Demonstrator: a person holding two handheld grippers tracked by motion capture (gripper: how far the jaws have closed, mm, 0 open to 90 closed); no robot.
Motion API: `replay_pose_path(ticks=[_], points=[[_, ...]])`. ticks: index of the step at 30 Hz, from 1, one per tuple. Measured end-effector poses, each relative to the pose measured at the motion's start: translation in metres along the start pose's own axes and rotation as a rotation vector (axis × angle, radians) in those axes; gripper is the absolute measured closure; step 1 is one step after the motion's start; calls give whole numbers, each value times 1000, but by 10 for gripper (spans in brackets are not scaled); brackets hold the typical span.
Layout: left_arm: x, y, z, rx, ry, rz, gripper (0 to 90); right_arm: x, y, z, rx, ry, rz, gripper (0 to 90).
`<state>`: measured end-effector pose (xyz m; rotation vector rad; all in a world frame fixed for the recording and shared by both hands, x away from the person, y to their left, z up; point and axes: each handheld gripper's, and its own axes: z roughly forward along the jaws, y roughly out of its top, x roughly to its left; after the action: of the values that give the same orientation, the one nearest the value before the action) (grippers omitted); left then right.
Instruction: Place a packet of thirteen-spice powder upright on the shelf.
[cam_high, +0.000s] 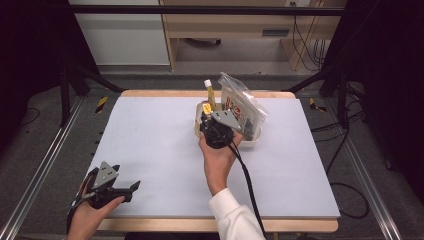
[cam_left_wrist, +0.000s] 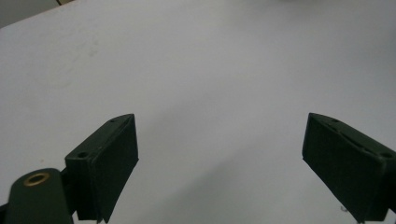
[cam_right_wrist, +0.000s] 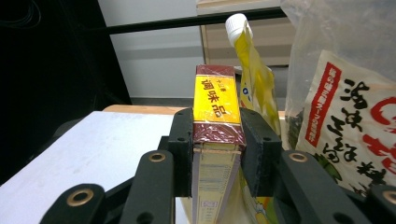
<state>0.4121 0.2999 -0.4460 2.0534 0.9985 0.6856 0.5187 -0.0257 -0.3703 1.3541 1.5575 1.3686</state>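
- Seasoning box (cam_right_wrist: 215, 105), yellow with a maroon band, stands upright between the jaws of the right gripper (cam_right_wrist: 217, 140); we see both pads pressed flat against its two broad faces, so that claw is clamped on the box.
- In the high view the box (cam_high: 205, 108) sits right of centre in the frame, at the left end of the white bin (cam_high: 250, 141), with the right gripper (cam_high: 212, 122) directly below it in the picture.
- Its long axis runs vertically, and the claw grips it low on the body, so we judge the coming move to be a straight lift out of, or a push down into, the bin.
- The right hand (cam_high: 218, 159) is the nearer one by far; the left gripper (cam_high: 126, 190) rests at the lower left of the frame, well apart from the bin.
- Left gripper view: jaws spread wide over the bare grey mat (cam_left_wrist: 210, 70), nothing between them.
- The bin also holds a yellow squeeze pouch with a white cap (cam_right_wrist: 250, 70), just beside the box on its right in the right gripper view, and a clear bag with a red-lettered packet (cam_right_wrist: 345, 121) farther right.
- We judge the pouch close enough to snag as the box travels.
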Motion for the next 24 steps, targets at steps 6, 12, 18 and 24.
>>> replay_pose_path(ticks=[6, 12, 18, 24], points=[[-1, 0, 0, 1, -4, 3, 104, 1, -3, 9, 0, -23, 20, 682], [-2, 0, 1, 5, -10, 6, 104, 3, -6, 16, 2, -39, 20, 681], [-3, 0, 1, 5, -13, 8, 104, 4, -9, 22, 14, -52, 26, 679], [-3, 0, 2, 7, -16, 9, 103, 4, -12, 30, 28, -52, 20, 677]])
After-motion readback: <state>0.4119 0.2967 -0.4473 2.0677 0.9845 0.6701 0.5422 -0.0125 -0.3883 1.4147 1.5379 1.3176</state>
